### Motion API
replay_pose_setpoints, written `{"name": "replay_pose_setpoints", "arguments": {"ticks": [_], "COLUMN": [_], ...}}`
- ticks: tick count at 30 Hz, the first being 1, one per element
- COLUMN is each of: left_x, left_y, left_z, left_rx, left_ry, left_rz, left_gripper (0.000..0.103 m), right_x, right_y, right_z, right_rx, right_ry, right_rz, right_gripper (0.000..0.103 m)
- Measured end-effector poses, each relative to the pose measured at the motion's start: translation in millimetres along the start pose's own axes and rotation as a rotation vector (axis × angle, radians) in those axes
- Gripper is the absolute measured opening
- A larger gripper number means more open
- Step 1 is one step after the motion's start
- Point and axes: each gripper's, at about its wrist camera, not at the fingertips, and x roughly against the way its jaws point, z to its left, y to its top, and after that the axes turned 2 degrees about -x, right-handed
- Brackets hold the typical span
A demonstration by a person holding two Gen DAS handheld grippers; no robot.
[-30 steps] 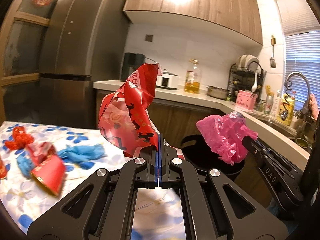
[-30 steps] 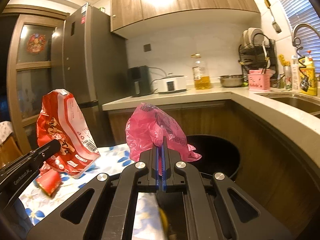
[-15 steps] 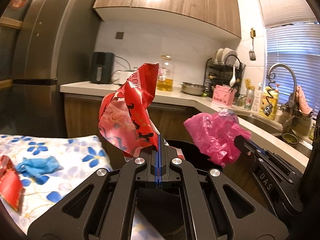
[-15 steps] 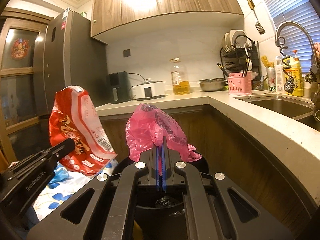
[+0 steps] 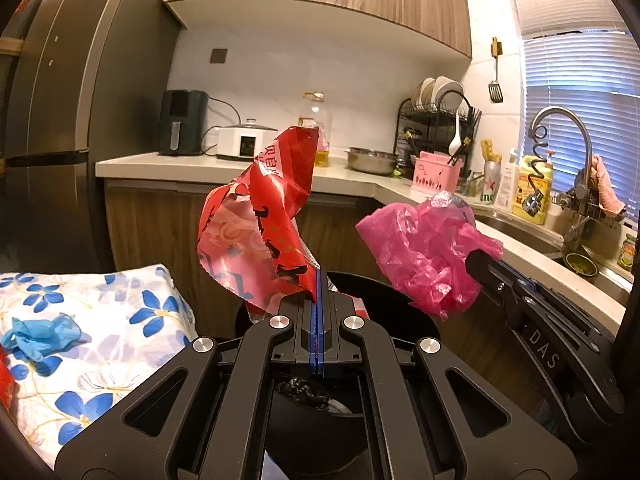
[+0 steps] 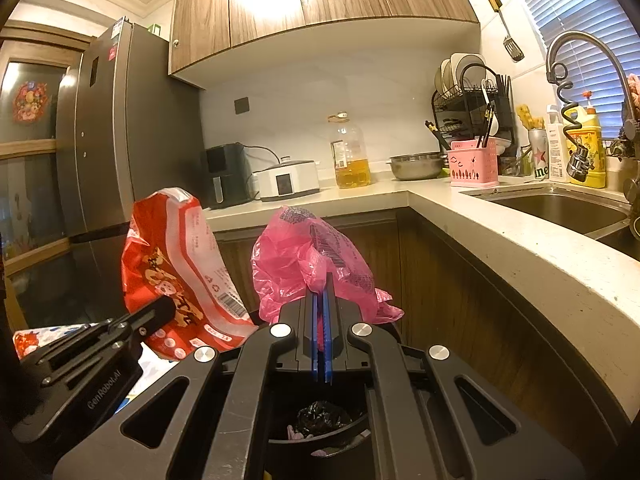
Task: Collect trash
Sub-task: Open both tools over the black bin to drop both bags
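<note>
A blue glove (image 5: 38,334) waits on the table (image 5: 120,376) at 9 o'clock. The left gripper (image 5: 316,304) pinches a red wrapper (image 5: 260,220), and the right gripper (image 6: 320,312) pinches a pink bag (image 6: 308,264), both tight above the black bin (image 5: 400,320). Neither is dropped yet.

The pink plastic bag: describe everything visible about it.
The pink plastic bag is thin, translucent, crumpled film with dark print and a barcode near its top. The right gripper is shut on its lower part, so it bunches upward above the fingers. It is held in the air over the black trash bin, apart from the red snack wrapper beside it.
</note>
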Motion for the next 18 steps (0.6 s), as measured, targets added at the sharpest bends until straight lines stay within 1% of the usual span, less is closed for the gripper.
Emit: {"name": "replay_pose_setpoints", "arguments": {"ticks": [10, 13, 15, 16, 17, 18], "left_x": [-18.3, -22.8, -25.0, -25.5, -25.4, -25.2], "left_y": [-10.4, -13.3, -14.7, -15.8, -16.5, -17.5], "left_z": [-1.2, -0.9, 0.2, 1.4, 2.2, 3.1], "left_rx": [-0.019, -0.021, -0.020, -0.017, -0.015, -0.013], "left_ry": [-0.038, -0.036, -0.036, -0.043, -0.046, -0.043], "left_rz": [0.042, 0.055, 0.065, 0.069, 0.070, 0.068], "left_gripper": [0.000, 0.001, 0.010, 0.012, 0.020, 0.030], "right_x": [-9.6, -13.6, -15.5, -16.4, -17.2, -18.0], "right_y": [-1.9, -1.7, -1.9, -1.8, -1.6, -1.8], "right_z": [0.1, 0.3, -0.5, -1.3, -2.4, -3.1], "right_rx": [-0.002, 0.002, 0.004, 0.003, 0.001, -0.001], "right_ry": [0.024, 0.029, 0.031, 0.030, 0.031, 0.033], "right_rz": [0.012, 0.021, 0.028, 0.031, 0.034, 0.037], "right_gripper": [0.003, 0.003, 0.003, 0.003, 0.004, 0.004]}}
